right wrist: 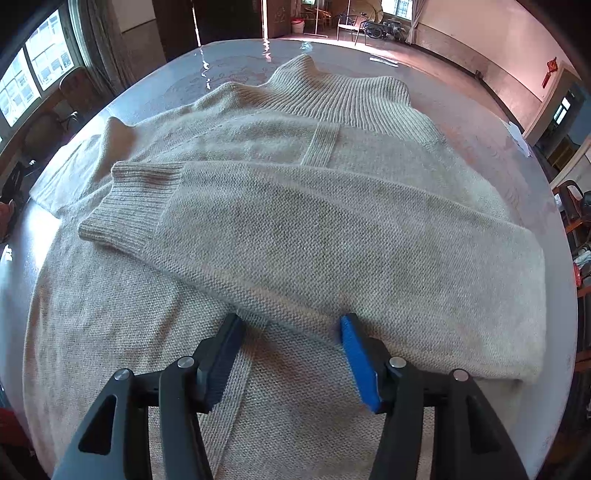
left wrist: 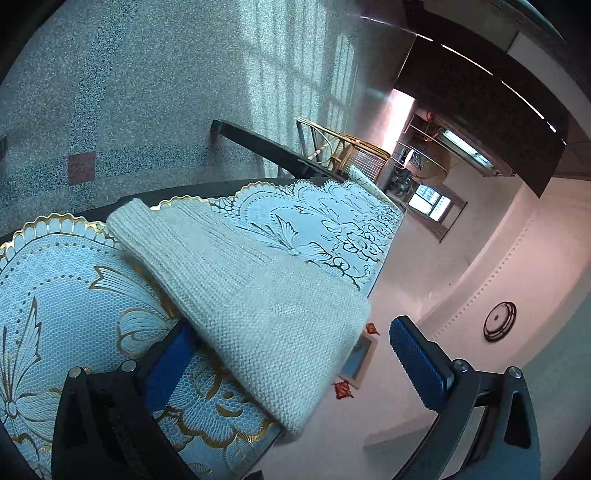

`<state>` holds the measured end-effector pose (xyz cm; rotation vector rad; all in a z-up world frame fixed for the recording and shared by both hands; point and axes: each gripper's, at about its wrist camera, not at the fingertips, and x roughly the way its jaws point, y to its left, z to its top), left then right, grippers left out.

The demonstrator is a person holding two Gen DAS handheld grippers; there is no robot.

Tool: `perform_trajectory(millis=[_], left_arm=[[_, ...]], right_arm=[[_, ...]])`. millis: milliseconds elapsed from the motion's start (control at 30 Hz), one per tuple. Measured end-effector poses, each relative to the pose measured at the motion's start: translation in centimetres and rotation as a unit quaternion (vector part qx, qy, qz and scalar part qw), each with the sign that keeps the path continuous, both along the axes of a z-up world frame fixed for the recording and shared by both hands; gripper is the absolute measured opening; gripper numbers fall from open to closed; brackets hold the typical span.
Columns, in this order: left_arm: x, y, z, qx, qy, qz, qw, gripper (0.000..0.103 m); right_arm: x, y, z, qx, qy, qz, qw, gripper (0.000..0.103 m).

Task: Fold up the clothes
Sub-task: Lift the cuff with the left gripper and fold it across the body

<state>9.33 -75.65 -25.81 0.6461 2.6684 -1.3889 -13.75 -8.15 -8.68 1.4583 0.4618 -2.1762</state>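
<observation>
A cream knit sweater (right wrist: 295, 229) lies spread on a round glossy table (right wrist: 498, 155), collar at the far side. One sleeve (right wrist: 229, 206) is folded across the body, its ribbed cuff (right wrist: 122, 206) pointing left. My right gripper (right wrist: 291, 350) is open, with its blue-padded fingertips (right wrist: 356, 347) at the near edge of that sleeve and nothing clamped. In the left wrist view a part of the sweater (left wrist: 258, 295) with a ribbed end (left wrist: 129, 225) rests on a lace-patterned table cover (left wrist: 74, 280) and overhangs its edge. My left gripper (left wrist: 291, 362) is open wide, the knit lying loosely between its fingers.
A speckled terrazzo floor (left wrist: 147, 92) lies beyond the table edge, with a black bench frame (left wrist: 258, 144) and a rattan chair (left wrist: 343, 147). Chairs (right wrist: 347, 22) stand at the far wall, and a window (right wrist: 33, 74) is at left. Shelving (right wrist: 576, 221) is at right.
</observation>
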Motion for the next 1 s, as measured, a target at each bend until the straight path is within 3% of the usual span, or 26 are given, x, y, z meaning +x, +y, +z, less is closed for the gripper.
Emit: perform_trajectory(millis=[33, 67, 100, 200, 267, 333, 433, 533, 633, 700, 800, 867, 1000], left_arm=[[-0.2, 0.0, 0.0, 0.0, 0.006, 0.007, 1.0, 0.085], [-0.4, 0.0, 0.0, 0.002, 0.015, 0.017, 0.9997, 0.054], [-0.5, 0.0, 0.1, 0.002, 0.016, 0.025, 0.9996, 0.036], [-0.6, -0.2, 0.8, -0.019, 0.023, 0.046, 0.9985, 0.02], [-0.5, -0.4, 1.4, -0.034, 0.029, 0.065, 0.9969, 0.011], [-0.3, -0.6, 2.0, -0.053, 0.032, 0.089, 0.9941, 0.009], [-0.1, -1.3, 4.6, -0.122, 0.028, 0.106, 0.9865, 0.008], [-0.6, -1.7, 8.6, -0.207, 0.025, 0.108, 0.9722, 0.008], [-2.0, -1.2, 13.7, -0.304, 0.027, 0.091, 0.9478, 0.008], [-3.6, 0.2, 17.5, -0.37, 0.042, 0.066, 0.9258, 0.008], [-7.1, 4.4, 23.1, -0.456, 0.08, 0.004, 0.8866, 0.008], [-10.1, 8.4, 26.6, -0.502, 0.113, -0.053, 0.8555, 0.008], [-16.4, 19.2, 31.2, -0.554, 0.177, -0.178, 0.7935, 0.008]], right_arm=[[-0.1, -0.2, 0.0, 0.0, -0.001, 0.0, 1.0, 0.058], [-0.2, -0.3, 0.0, 0.0, 0.0, 0.0, 1.0, 0.058], [-0.2, -0.3, -0.1, 0.0, 0.0, 0.0, 1.0, 0.059], [-0.3, -0.3, -0.2, -0.002, 0.002, -0.003, 1.0, 0.059], [-0.3, -0.3, -0.2, -0.004, 0.004, -0.004, 1.0, 0.06], [-0.3, -0.3, -0.3, -0.006, 0.006, -0.004, 1.0, 0.06], [-0.4, -0.4, -0.5, -0.007, 0.007, -0.005, 1.0, 0.06], [-0.5, -0.4, -0.6, -0.01, 0.006, -0.007, 1.0, 0.061], [-0.7, -0.5, -0.7, -0.012, 0.005, -0.008, 1.0, 0.062], [-0.8, -0.6, -0.8, -0.013, 0.004, -0.009, 1.0, 0.063], [-1.0, -0.7, -0.9, -0.015, 0.003, -0.011, 1.0, 0.065], [-1.1, -0.8, -1.0, -0.017, 0.002, -0.012, 1.0, 0.065], [-1.6, 0.6, -0.5, -0.066, -0.017, -0.056, 0.996, 0.063]])
